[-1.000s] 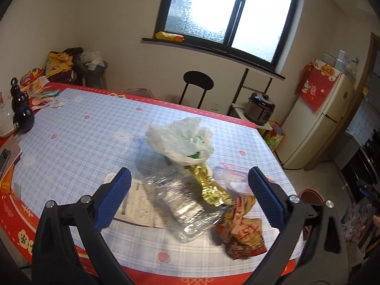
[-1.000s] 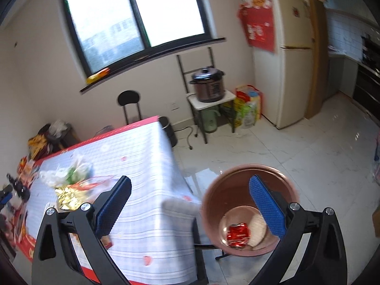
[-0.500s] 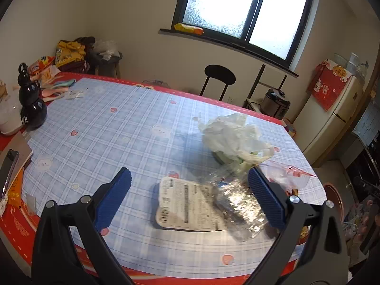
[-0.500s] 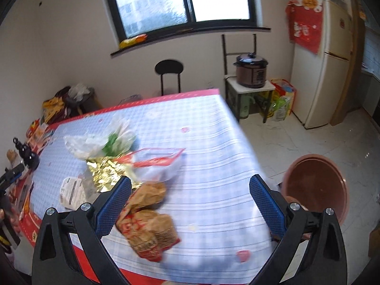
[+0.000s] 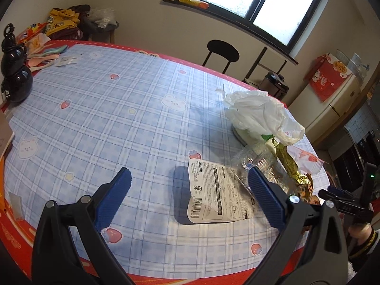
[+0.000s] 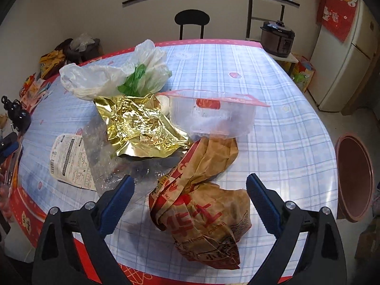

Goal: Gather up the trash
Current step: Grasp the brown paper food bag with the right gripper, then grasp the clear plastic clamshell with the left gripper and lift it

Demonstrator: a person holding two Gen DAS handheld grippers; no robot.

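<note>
A pile of trash lies on the checked tablecloth. My right gripper [image 6: 190, 199] is open and empty, its jaws standing either side of a crumpled brown paper food bag [image 6: 201, 211] at the table's near edge. Beyond it lie gold foil [image 6: 140, 128], a clear tub with a pink rim [image 6: 211, 116], a white plastic bag [image 6: 114, 73], clear crinkled plastic [image 6: 104, 163] and a flat white printed packet [image 6: 68, 159]. My left gripper [image 5: 190, 197] is open and empty above the table; the white packet [image 5: 216, 190] lies between its jaws, nearer the right one.
A brown round bin [image 6: 353, 178] stands on the floor right of the table. A black gourd-shaped bottle [image 5: 15, 76] and spoons stand at the table's far left. A black stool [image 5: 222, 51], a rice cooker [image 6: 277, 38] and a fridge [image 6: 344, 54] stand beyond.
My right gripper has swung from above the bin back over the table and come close to the brown paper bag. My left gripper has shifted left, bringing the white packet between its jaws.
</note>
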